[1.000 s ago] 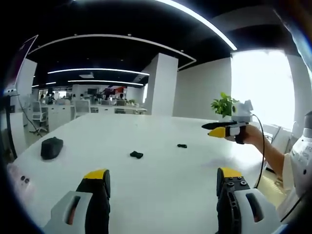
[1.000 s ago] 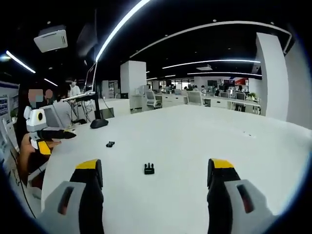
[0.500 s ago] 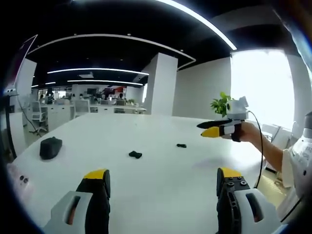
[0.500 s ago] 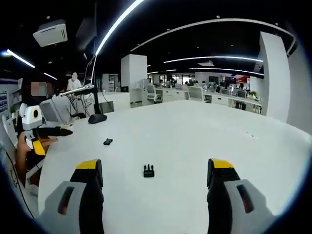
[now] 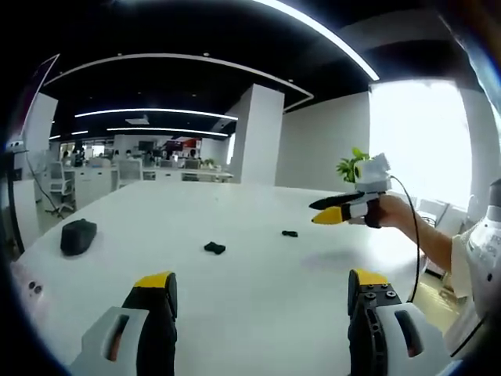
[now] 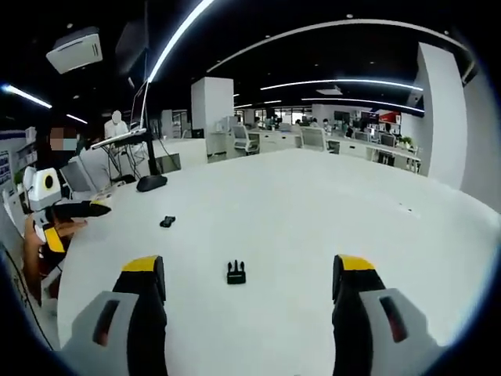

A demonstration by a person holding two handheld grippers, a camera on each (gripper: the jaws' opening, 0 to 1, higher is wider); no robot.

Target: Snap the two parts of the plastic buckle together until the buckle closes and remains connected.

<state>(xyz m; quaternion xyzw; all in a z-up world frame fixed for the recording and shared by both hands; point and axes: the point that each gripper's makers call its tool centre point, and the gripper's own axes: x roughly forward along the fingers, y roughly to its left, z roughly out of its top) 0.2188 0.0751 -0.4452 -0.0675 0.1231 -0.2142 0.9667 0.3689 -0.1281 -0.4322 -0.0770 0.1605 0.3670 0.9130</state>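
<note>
Two small black plastic buckle halves (image 6: 236, 272) (image 6: 167, 222) lie well apart on the white table (image 6: 329, 211), unjoined, one at 10 o'clock of the other; left gripper (image 5: 258, 290) and right gripper (image 6: 249, 274) jaws gape empty, so everything remains.

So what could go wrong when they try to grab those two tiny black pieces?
The buckle parts are small and lie loose and apart on the smooth white table, so a wide-open gripper might nudge one away instead of pinching it. Gripped crooked, the parts may not line up and click shut.
</note>
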